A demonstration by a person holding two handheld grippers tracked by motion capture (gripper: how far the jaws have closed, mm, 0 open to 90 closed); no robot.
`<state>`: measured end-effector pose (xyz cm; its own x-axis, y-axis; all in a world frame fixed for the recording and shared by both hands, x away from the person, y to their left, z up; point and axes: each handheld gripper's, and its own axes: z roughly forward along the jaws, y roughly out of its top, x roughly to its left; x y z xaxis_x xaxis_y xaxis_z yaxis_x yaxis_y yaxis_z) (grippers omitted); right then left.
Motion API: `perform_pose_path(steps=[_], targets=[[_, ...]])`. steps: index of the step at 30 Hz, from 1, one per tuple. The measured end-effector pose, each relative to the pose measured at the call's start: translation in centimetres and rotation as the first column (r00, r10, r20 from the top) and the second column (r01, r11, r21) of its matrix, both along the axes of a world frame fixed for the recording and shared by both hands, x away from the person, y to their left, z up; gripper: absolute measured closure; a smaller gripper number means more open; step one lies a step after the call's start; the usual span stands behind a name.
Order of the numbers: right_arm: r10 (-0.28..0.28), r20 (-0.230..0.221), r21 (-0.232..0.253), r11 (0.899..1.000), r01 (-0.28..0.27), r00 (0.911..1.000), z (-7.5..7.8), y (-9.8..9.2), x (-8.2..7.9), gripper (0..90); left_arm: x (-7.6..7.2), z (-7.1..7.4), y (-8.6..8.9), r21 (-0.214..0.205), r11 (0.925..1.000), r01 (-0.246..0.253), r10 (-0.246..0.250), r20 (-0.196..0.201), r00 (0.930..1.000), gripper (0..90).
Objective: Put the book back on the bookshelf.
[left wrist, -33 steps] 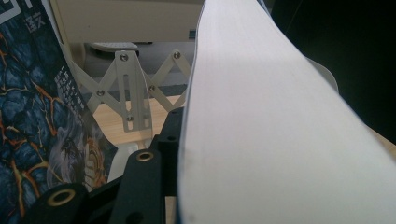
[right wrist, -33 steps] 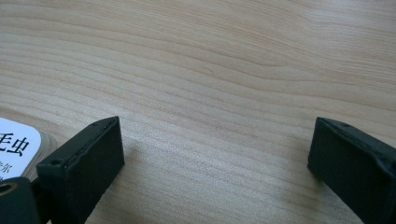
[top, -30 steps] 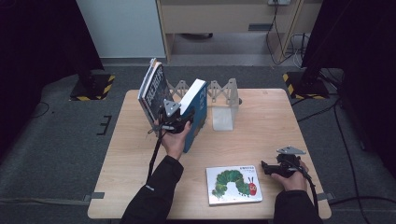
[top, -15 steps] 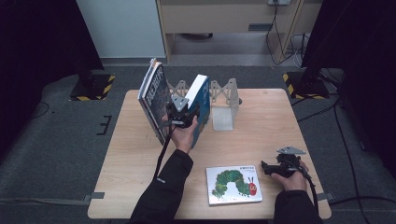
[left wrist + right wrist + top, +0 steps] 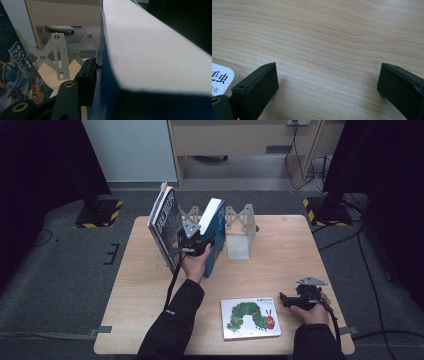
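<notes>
A thick blue book [image 5: 215, 227] stands tilted on the table, its white page edge close up in the left gripper view [image 5: 150, 50]. My left gripper [image 5: 197, 240] straddles it. Its jaws have just been opening, with the book between them. One black finger [image 5: 86, 75] sits just beside the blue cover, and the other is hidden behind the book. A dark-covered book [image 5: 165, 225] leans to the left of it. My right gripper [image 5: 285, 299] rests open above bare wood [image 5: 327, 77], beside a caterpillar picture book [image 5: 250, 317] lying flat.
A white accordion book rack [image 5: 240, 227] stands behind the blue book, and its lattice [image 5: 58, 57] appears past the left jaw. The wooden table [image 5: 290, 245] has free room at the right and front left. Dark stands and cables lie on the floor around it.
My left hand has shifted slightly back and right with the blue book, toward the rack. The right hand and the picture book have not moved.
</notes>
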<state>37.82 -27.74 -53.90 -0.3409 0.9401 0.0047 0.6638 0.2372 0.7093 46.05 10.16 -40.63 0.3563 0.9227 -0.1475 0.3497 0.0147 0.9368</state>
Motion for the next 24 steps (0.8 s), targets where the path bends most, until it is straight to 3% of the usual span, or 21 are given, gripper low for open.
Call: perform_pose_path(steps=[6,12,16,24], targets=[[0.0,0.0,0.0,1.0,0.0,1.0,0.0,0.0,0.0,3.4,-2.2,-0.8,1.3,-0.033,0.9985,0.044,-0.044,0.005,0.999,46.1],[-0.005,0.0,-0.001,1.0,0.005,1.0,0.0,0.0,0.0,3.5,-2.6,-1.3,1.5,-0.055,0.9962,0.068,-0.068,-0.01,0.9976,51.4],[-0.006,-0.001,-0.001,1.0,0.006,1.0,0.0,0.1,0.0,3.5,-2.7,-1.3,1.3,-0.034,0.9979,0.055,-0.055,-0.001,0.9985,53.4],[-0.005,0.0,-0.002,1.0,0.005,1.0,0.0,0.1,0.0,3.3,-2.6,-1.5,0.6,-0.015,0.9997,-0.018,0.019,0.029,0.9994,58.0]])
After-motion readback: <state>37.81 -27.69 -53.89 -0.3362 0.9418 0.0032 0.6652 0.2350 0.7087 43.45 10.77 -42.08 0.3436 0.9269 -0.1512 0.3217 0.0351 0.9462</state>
